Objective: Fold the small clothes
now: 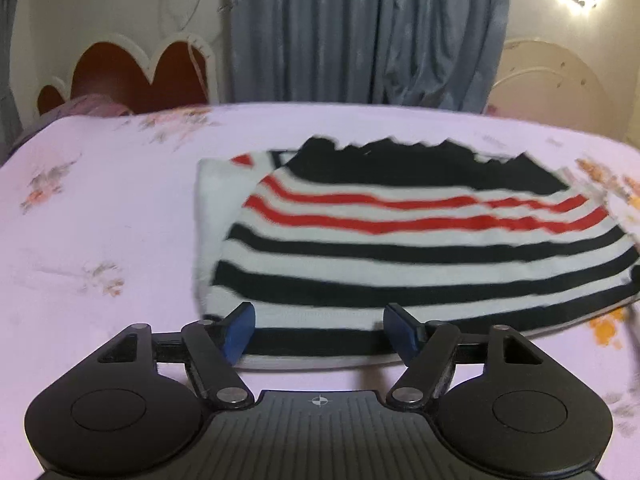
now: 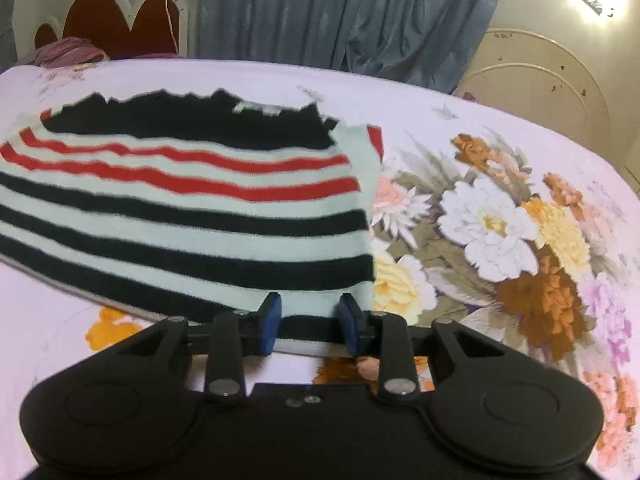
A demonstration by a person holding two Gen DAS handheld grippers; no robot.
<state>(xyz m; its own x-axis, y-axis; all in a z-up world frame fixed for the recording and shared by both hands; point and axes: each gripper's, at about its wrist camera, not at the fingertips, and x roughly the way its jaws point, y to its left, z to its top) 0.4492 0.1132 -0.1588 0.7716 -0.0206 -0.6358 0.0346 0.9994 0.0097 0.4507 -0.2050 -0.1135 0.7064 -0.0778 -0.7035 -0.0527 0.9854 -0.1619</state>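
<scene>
Both claws straddle the striped sweater's (image 1: 400, 248) near hem, stripes running crosswise.

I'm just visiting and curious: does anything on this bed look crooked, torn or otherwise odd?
Nothing looks damaged. The black, white and red striped knit garment lies flat on the pink floral bedsheet. Its far black edge only looks jagged, likely from blur. Both the left gripper and right gripper sit open at its near hem.

Soft knit striped sweater (image 1: 420, 248) on a smooth printed cotton-like bedsheet (image 1: 100, 220); matt black plastic hand-held gripper (image 1: 319, 330).
</scene>
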